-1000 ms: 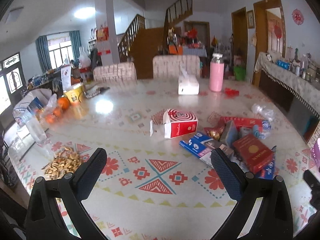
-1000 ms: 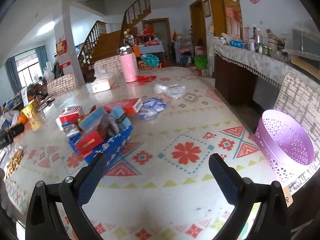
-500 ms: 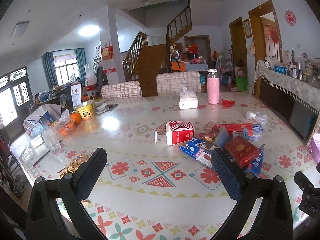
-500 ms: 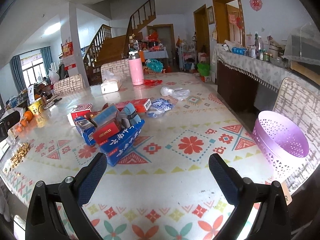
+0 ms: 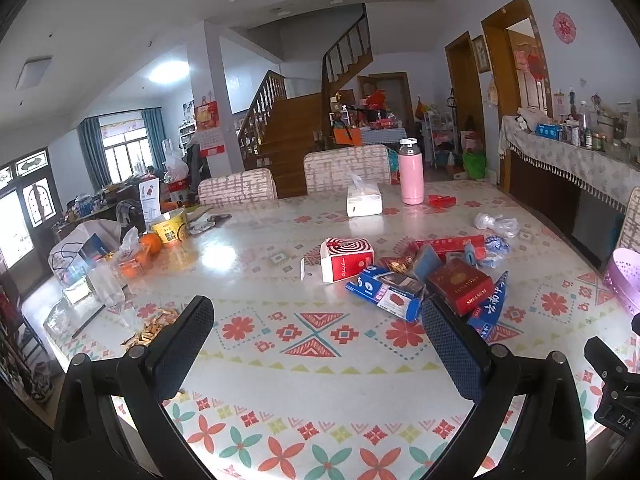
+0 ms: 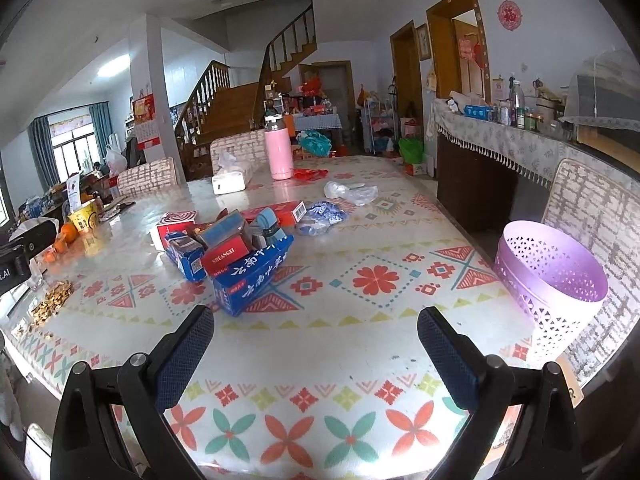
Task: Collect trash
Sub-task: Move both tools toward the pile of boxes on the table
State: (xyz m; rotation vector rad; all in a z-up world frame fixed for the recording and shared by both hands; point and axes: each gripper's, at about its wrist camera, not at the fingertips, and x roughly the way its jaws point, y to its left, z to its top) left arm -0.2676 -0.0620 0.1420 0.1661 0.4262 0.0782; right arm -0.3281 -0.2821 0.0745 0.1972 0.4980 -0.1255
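A heap of empty red and blue cartons [image 5: 436,284] [image 6: 236,256] lies mid-table, with a red-and-white box [image 5: 346,258] [image 6: 174,224] to its left and crumpled clear and blue plastic bags [image 5: 496,226] [image 6: 348,194] behind it. A pile of nut shells [image 5: 154,326] [image 6: 50,302] sits near the table's left edge. A purple perforated basket [image 6: 548,276] [image 5: 626,278] stands at the table's right edge. My left gripper [image 5: 316,344] hovers open above the near table edge, short of the cartons. My right gripper [image 6: 316,344] is open too, between cartons and basket, holding nothing.
A pink flask [image 5: 412,176] [image 6: 279,154] and a white tissue box [image 5: 364,200] [image 6: 230,178] stand at the far side. Oranges [image 5: 150,242], a yellow cup [image 5: 170,228] and clear containers [image 5: 104,284] crowd the left. Chairs [image 6: 592,216] ring the patterned table [image 5: 316,344].
Both grippers have pulled back and risen from the table, so more of the near patterned tablecloth shows. Their fingers stayed open and nothing on the table moved.
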